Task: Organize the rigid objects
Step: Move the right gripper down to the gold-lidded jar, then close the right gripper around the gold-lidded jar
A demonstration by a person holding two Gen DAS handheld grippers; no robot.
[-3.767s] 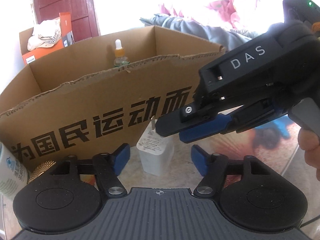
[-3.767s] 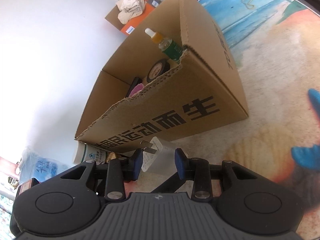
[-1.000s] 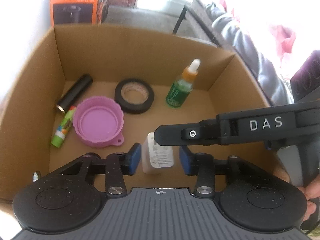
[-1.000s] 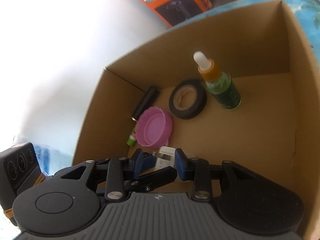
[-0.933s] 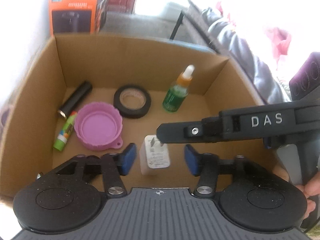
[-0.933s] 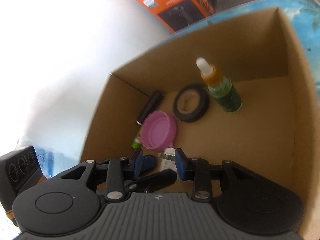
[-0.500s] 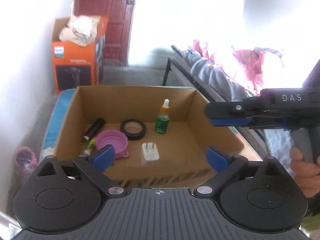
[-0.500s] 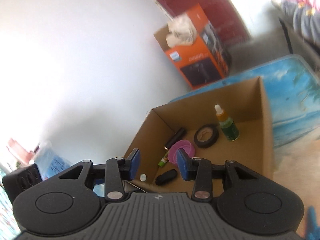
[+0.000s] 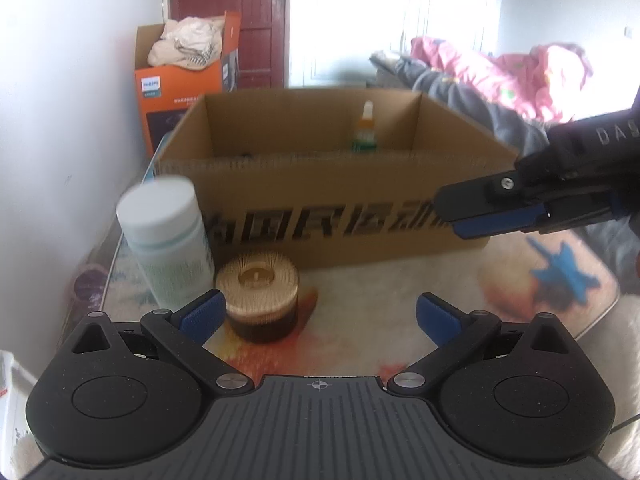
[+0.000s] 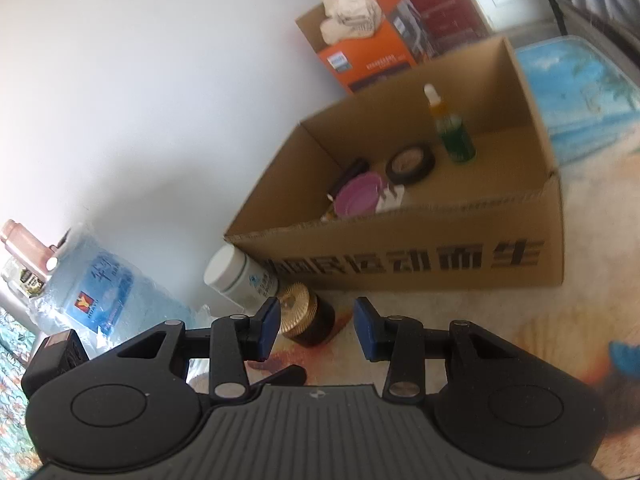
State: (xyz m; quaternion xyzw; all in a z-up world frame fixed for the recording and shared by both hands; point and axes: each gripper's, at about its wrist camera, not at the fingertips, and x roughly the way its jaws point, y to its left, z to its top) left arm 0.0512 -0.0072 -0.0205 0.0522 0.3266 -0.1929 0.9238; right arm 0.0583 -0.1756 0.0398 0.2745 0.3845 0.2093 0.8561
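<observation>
**Left wrist view: both tools clear of the box, two items left outside**

Left wrist view shows the left tool (image 9: 318,314) with its jaws spread as wide as they go and nothing between them; they have just been opening. The right tool (image 10: 316,328) stands partly open and empty too, its jaws having just widened a little.

The cardboard box (image 9: 340,216) serves as the collection point. In it stand a green dropper bottle (image 10: 452,132), a roll of black tape (image 10: 410,164), a pink lid (image 10: 358,196) and a white plug adapter (image 10: 394,198), the adapter lying close behind the near wall.

Outside, on the patterned mat (image 9: 400,300), a white-capped bottle (image 9: 168,236) stands upright just beside a gold-lidded dark jar (image 9: 260,300), both close to the box's front wall. These look like the next things to go in.

The jar sits just ahead of the left tool's left finger (image 9: 200,314), so a small sideways shift would centre it. Room is tight on that side: bottle, wall and box front crowd the jar. The mat to the right is open, and the box floor near the right wall is bare.
</observation>
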